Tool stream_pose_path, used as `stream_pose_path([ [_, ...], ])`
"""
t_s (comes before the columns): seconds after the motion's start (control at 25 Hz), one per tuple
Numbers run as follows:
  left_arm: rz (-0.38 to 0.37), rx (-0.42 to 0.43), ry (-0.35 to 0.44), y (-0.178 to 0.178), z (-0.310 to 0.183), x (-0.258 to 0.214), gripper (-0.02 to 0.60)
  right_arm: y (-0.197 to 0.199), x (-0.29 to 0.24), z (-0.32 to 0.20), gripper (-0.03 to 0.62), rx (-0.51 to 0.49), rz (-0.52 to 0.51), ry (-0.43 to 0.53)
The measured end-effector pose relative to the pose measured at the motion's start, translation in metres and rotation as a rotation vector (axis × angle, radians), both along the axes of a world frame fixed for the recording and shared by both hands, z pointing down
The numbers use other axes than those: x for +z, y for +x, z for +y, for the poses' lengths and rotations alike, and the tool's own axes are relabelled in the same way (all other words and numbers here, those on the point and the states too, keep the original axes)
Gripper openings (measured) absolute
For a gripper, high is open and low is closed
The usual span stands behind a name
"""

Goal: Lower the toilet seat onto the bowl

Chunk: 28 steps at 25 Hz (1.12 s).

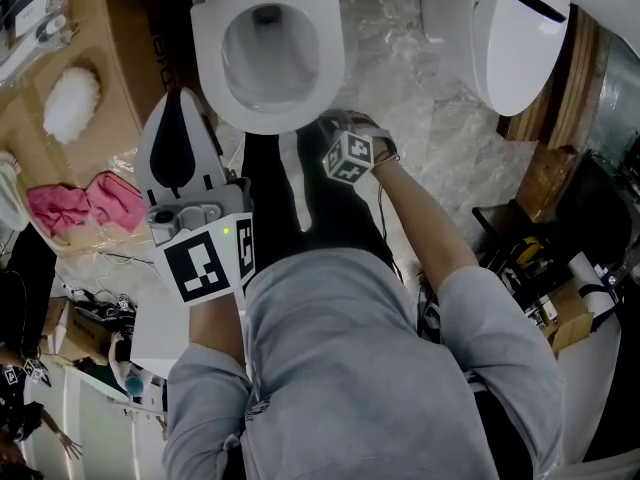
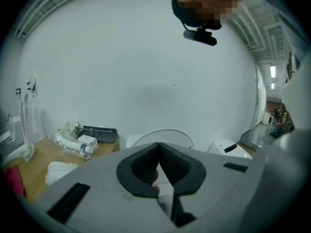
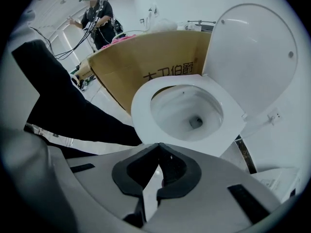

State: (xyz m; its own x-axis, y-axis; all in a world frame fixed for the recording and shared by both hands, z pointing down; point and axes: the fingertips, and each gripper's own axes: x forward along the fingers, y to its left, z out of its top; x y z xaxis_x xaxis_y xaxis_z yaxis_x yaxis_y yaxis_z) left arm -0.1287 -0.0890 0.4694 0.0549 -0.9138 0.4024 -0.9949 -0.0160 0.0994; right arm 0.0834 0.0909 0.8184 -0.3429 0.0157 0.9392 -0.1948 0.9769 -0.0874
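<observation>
Right hand-held gripper (image 3: 159,160) hangs with its jaws pressed together on nothing, just short of the front edge of the white oval plastic toilet seat (image 3: 138,113). That seat already lies flat on the white ceramic bowl (image 3: 187,111), so the lowering looks done and only backing away seems left. The white lid (image 3: 257,52) stands upright behind. Left hand-held gripper (image 2: 159,148), also closed and empty, points at the plain white wall (image 2: 121,81). A brown cardboard box (image 3: 146,57) crowds one side of the bowl, while the pale marble floor (image 1: 400,78) leaves room on the other, up to a second white toilet (image 1: 500,38).
</observation>
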Motion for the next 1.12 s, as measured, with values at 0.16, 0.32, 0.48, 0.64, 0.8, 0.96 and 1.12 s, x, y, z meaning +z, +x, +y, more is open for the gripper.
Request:
stream_pose_path([
  [0.16,0.0,-0.004,0.017,0.002,-0.001,-0.015,0.0,-0.001,-0.018,-0.013,0.0,0.076,-0.023,0.008],
  [0.32,0.0,-0.008,0.046,0.002,-0.002,-0.036,0.0,-0.013,-0.046,-0.027,0.0,0.174,-0.079,0.015],
  [0.48,0.002,-0.003,0.073,0.004,-0.001,-0.06,0.0,-0.023,-0.077,-0.036,0.0,0.222,-0.123,0.033],
  [0.64,0.006,0.002,0.103,0.007,-0.001,-0.08,0.0,-0.033,-0.104,-0.049,0.0,0.242,-0.159,0.063],
  [0.8,0.01,0.006,0.12,0.009,0.004,-0.1,0.0,-0.039,-0.14,-0.066,0.0,0.281,-0.21,0.104],
  [0.96,0.006,0.03,0.135,0.012,0.008,-0.117,0.0,-0.05,-0.188,-0.09,0.0,0.327,-0.284,0.159],
  [1.12,0.002,0.049,0.159,0.015,0.01,-0.137,0.0,-0.061,-0.243,-0.115,0.0,0.381,-0.379,0.233],
])
